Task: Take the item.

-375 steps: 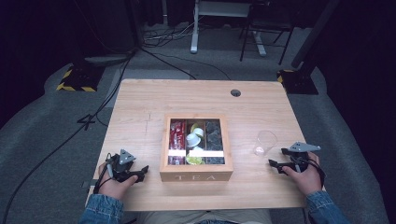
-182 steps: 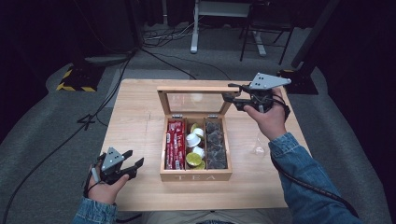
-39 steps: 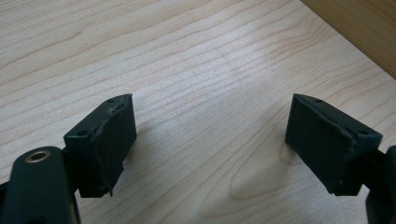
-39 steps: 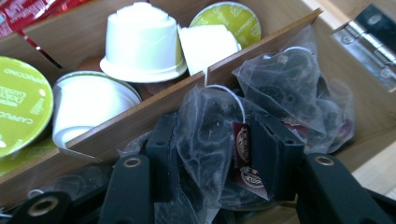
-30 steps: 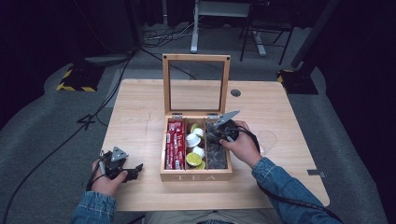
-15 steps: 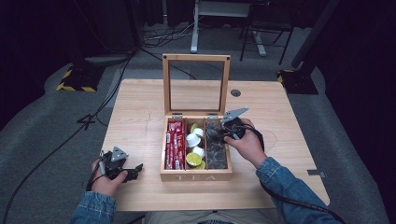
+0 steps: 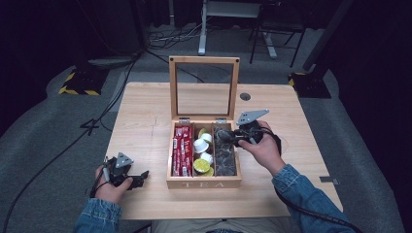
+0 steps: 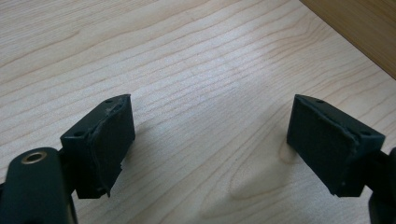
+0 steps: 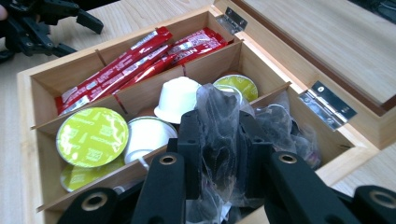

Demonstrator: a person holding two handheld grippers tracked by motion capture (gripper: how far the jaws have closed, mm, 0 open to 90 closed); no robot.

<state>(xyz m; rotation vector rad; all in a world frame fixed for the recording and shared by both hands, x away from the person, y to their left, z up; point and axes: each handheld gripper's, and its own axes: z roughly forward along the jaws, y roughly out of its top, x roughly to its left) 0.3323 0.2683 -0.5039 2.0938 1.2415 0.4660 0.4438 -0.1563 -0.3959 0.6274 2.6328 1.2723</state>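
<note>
With the right hand-held gripper (image 9: 219, 154) clamped on a clear plastic packet (image 9: 219, 126) in the tea box's (image 7: 204, 183) right compartment, a straight upward lift seemed wisest, while the left hand-held gripper (image 8: 210, 144) rested, jaws apart, on the tabletop (image 8: 187, 56).

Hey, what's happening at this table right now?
A person is picking from an open wooden tea box. The right tool is shut on a clear plastic packet in the box's right compartment. Red sachets and coffee capsules fill the other compartments. The left tool rests open on the table.
</note>
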